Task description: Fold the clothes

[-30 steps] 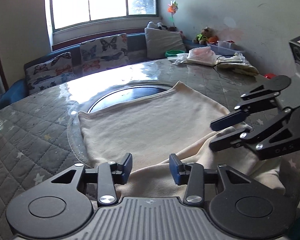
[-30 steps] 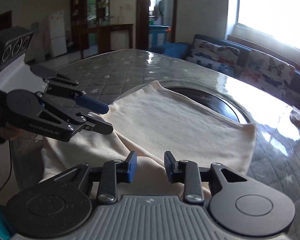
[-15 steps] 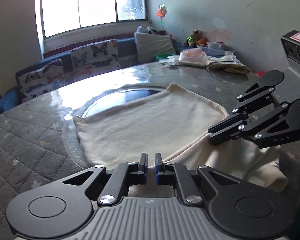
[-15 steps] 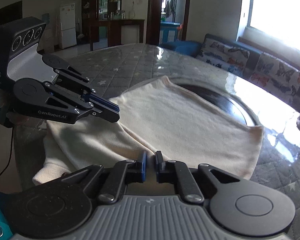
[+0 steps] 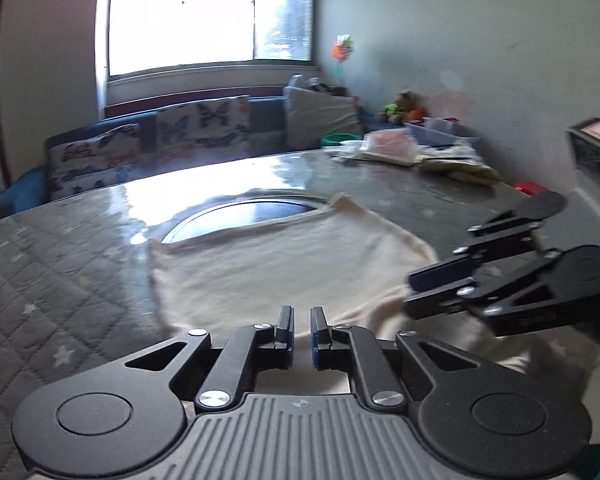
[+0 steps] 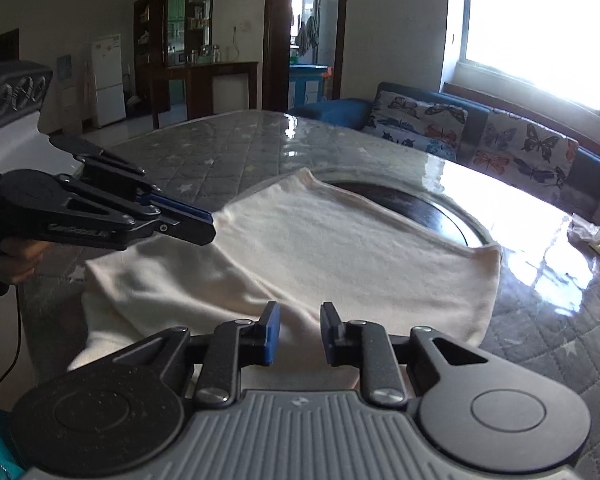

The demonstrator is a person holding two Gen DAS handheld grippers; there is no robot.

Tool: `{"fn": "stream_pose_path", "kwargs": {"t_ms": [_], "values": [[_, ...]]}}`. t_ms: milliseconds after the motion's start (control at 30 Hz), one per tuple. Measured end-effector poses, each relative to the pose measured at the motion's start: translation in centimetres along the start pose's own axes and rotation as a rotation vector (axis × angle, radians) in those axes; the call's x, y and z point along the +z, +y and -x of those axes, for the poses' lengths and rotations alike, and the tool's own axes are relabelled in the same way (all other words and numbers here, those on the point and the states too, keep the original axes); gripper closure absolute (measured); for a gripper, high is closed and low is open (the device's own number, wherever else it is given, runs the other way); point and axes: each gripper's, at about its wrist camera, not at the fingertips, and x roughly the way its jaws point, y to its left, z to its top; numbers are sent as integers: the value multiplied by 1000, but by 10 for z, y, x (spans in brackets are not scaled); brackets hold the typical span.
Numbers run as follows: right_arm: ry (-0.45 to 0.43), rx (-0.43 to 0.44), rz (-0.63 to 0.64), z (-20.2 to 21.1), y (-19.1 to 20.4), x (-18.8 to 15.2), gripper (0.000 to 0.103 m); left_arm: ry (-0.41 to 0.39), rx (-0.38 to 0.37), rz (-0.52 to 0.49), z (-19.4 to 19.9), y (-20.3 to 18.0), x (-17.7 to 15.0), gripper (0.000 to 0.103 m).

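Note:
A cream garment [image 5: 284,264] lies spread on the quilted grey table [image 5: 60,272], its near edge bunched and hanging over the table edge; it also shows in the right wrist view [image 6: 340,248]. My left gripper [image 5: 301,326] is above the garment's near edge, jaws nearly closed with a thin gap; no cloth shows between them. In the right wrist view it [image 6: 204,226] looks shut, hovering over the cloth. My right gripper [image 6: 298,334] has its jaws parted above the near fold, nothing between them. In the left wrist view it [image 5: 414,290] hovers at the right over the bunched cloth.
A dark round inset [image 5: 236,216] lies in the table under the garment's far edge. A pile of clothes and bags [image 5: 412,152] sits at the table's far right. A sofa with butterfly cushions [image 5: 188,136] stands behind the table under the window.
Both grippers closed at the garment's near edge, then rose away from it. My right gripper has since opened again; the left stays nearly closed. The garment stays on the table.

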Motion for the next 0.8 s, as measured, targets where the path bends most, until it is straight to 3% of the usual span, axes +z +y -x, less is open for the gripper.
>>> {"fn": "stream_pose_path", "kwargs": {"t_ms": [133,267,533,800], "values": [[28,-28,-33,-9,-6,-9,84,58,12,-29,-20,-11,-5,92],[29,-52,-37,-4,-6,-10,84,82,47,57,-29,-1,-7,92],[-20,-11,-17,-12,10,3,84,71,66,60,-30,-7,-7,88],[-10,-59,-41,-17,3,0,84,55,78,109,-25,3,-9,88]]}}
